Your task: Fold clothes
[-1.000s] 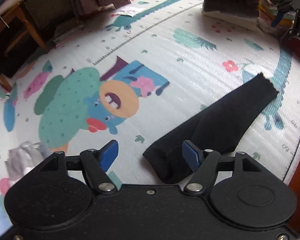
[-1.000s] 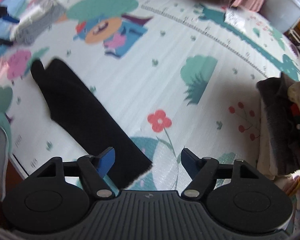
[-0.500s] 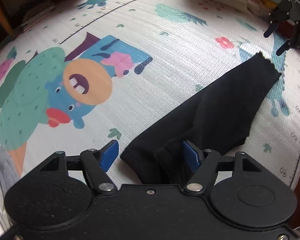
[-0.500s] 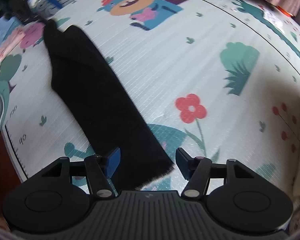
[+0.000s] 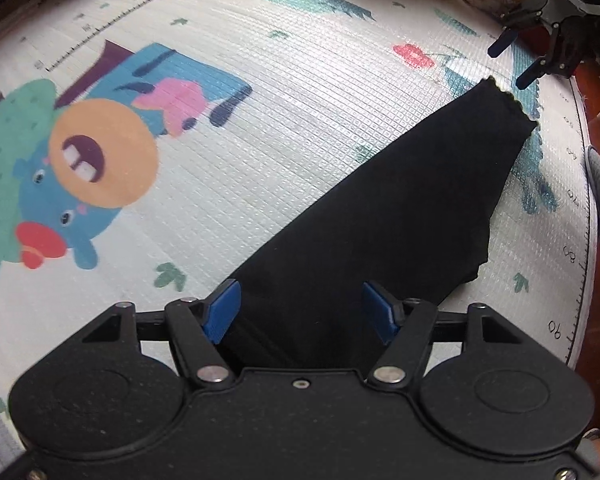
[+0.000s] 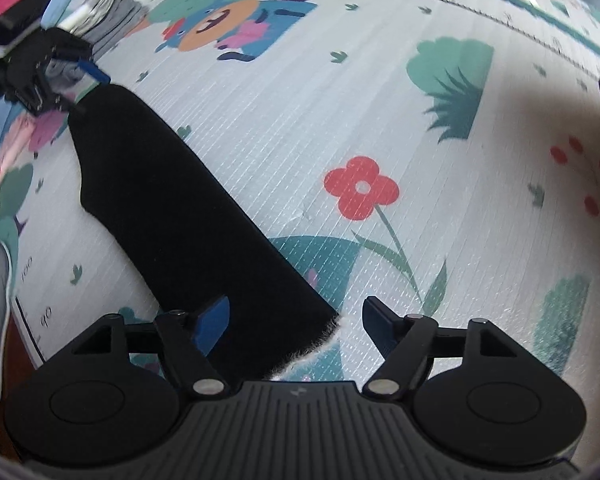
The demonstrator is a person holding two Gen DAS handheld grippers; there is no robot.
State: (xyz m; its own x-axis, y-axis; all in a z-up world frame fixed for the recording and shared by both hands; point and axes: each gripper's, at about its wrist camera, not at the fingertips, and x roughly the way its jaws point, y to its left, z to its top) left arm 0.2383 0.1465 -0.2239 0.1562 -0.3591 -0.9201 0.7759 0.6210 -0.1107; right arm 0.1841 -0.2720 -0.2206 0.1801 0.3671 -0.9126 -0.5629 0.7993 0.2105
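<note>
In the left wrist view the left gripper [image 5: 301, 312] sits at 6 o'clock with its blue fingertips [image 5: 222, 310] spread wide, one on each side of the near end of the black garment [image 5: 380, 220]; nothing is clamped. From there the black garment runs flat across the play mat [image 5: 260, 140] toward 1 o'clock, narrowing to a frayed far edge. Just beyond that edge, at 1 to 2 o'clock, the right gripper [image 5: 516, 60] hangs above the mat, its two blue tips apart. Farther left, at 9 to 10 o'clock, lies the printed blue cartoon animal [image 5: 72, 184]. In the right wrist view the right gripper [image 6: 296, 320] is at 6 o'clock, jaws wide, with the garment's frayed end [image 6: 300, 352] lying between them, nearer the left finger, ungripped. The cloth stretches away toward 10 o'clock, where the left gripper [image 6: 80, 80] meets its far end. Beyond that, a folded grey pile [image 6: 112, 28] rests at 11 o'clock. A red flower print [image 6: 360, 188] sits near the centre, at about 1 o'clock.
</note>
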